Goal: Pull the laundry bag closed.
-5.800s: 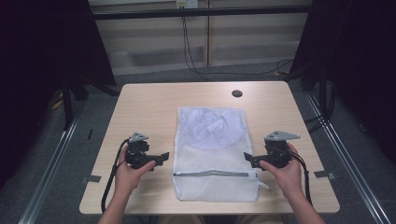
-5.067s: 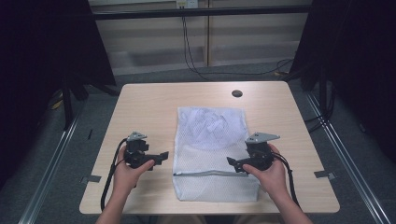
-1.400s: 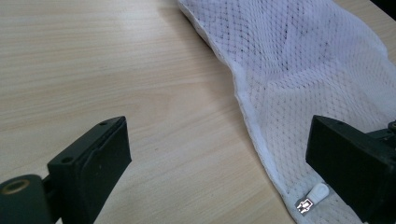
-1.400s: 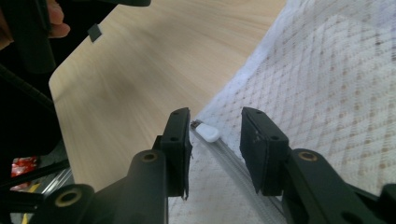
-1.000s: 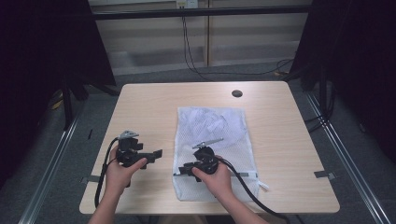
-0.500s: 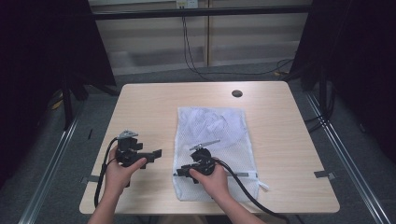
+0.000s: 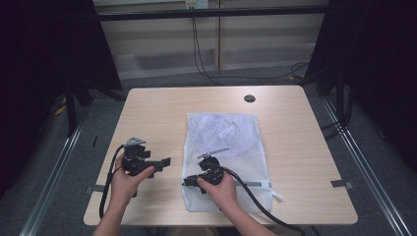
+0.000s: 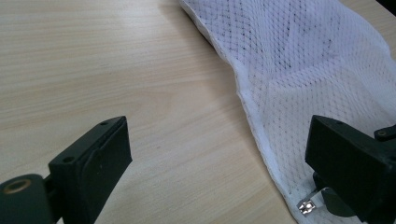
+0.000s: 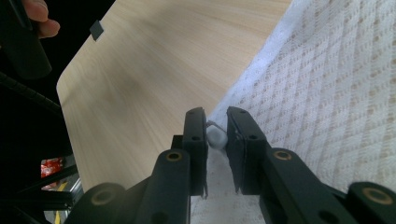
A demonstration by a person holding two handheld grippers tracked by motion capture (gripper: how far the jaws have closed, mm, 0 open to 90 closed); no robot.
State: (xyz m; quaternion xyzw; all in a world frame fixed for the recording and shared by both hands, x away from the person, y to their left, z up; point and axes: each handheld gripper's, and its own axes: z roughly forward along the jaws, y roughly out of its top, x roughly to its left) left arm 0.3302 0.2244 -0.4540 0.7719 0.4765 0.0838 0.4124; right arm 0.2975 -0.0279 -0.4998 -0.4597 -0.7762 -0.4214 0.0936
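A white mesh laundry bag (image 7: 223, 132) lies flat on the wooden table (image 7: 295, 147). My right gripper (image 7: 188, 182) rests on the bag's near left corner, pointing left. In the right gripper view its jaws (image 9: 216, 116) have just been closing and now pinch a small white zipper pull (image 9: 215, 136) at the bag's edge (image 9: 327, 93). My left gripper (image 7: 166, 161) hovers open left of the bag, with nothing between its jaws. In the left gripper view (image 8: 210, 154) it faces the bag's side seam (image 8: 303, 70).
A dark round grommet (image 7: 249, 98) sits near the table's far edge. Tape marks lie at the right (image 7: 339, 183) and left (image 7: 93, 189) edges. A black cable (image 7: 255, 196) trails from the right gripper across the bag's near end.
The right gripper crossed from the bag's right side to its near left corner, and over the last second edged left and narrowed its jaws. The left gripper stayed put.
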